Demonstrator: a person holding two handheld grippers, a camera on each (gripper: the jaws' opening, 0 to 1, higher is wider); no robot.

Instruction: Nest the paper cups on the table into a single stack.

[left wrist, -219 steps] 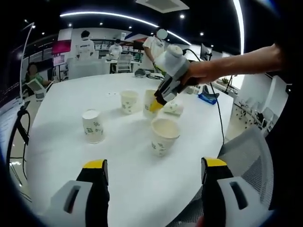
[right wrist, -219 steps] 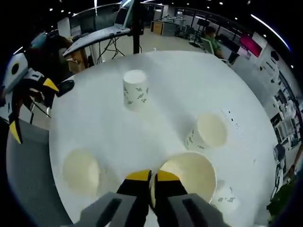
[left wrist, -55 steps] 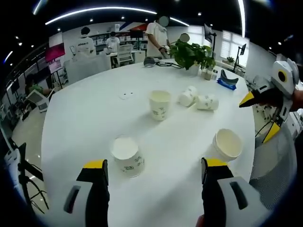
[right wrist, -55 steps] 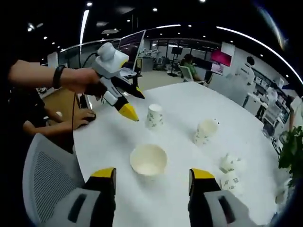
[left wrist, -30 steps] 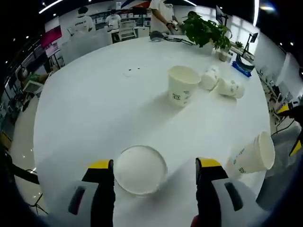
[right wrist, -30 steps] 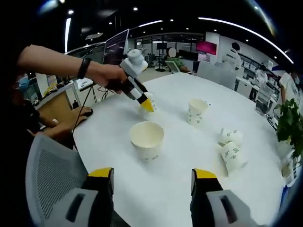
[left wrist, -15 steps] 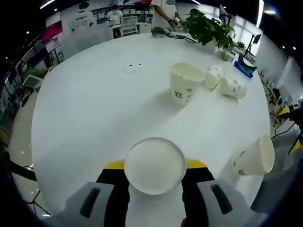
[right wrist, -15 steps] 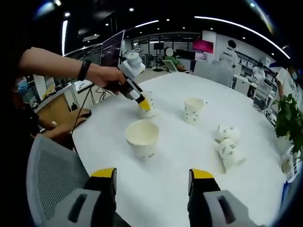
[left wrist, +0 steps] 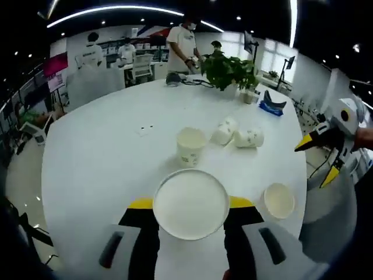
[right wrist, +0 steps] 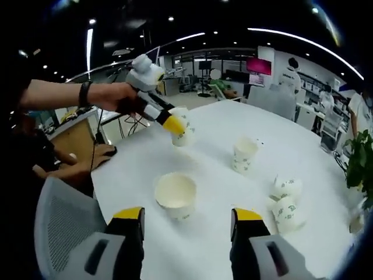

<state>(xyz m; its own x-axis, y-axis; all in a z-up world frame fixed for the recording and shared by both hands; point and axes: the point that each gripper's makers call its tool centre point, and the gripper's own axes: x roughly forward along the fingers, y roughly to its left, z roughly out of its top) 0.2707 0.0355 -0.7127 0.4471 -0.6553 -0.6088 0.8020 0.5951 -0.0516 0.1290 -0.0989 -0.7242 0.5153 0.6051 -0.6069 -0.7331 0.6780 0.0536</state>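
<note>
My left gripper (left wrist: pixel 190 203) is shut on a paper cup (left wrist: pixel 190 227) held bottom-up, its white base facing the camera. The right gripper view has that cup (right wrist: pixel 183 133) raised above the white round table (right wrist: pixel 210 131), in the left gripper (right wrist: pixel 173 124). Below stand a wide-mouthed upright cup (right wrist: pixel 175 197) (left wrist: pixel 279 200) and a second upright cup (right wrist: pixel 245 155) (left wrist: pixel 191 145). Two cups (left wrist: pixel 225 130) (left wrist: pixel 248 137) lie on their sides. My right gripper (right wrist: pixel 186 217) is open and holds nothing; it also shows at the table's right edge (left wrist: pixel 317 158).
A potted plant (left wrist: pixel 230 67) and a blue object (left wrist: pixel 271 108) sit at the table's far side. A grey mesh chair (right wrist: pixel 58 233) stands at the near edge. A person's arm (right wrist: pixel 70 93) holds the left gripper. People stand in the office behind.
My left gripper closed on the upside-down cup and lifted it off the table. The right gripper stayed open near the table's edge.
</note>
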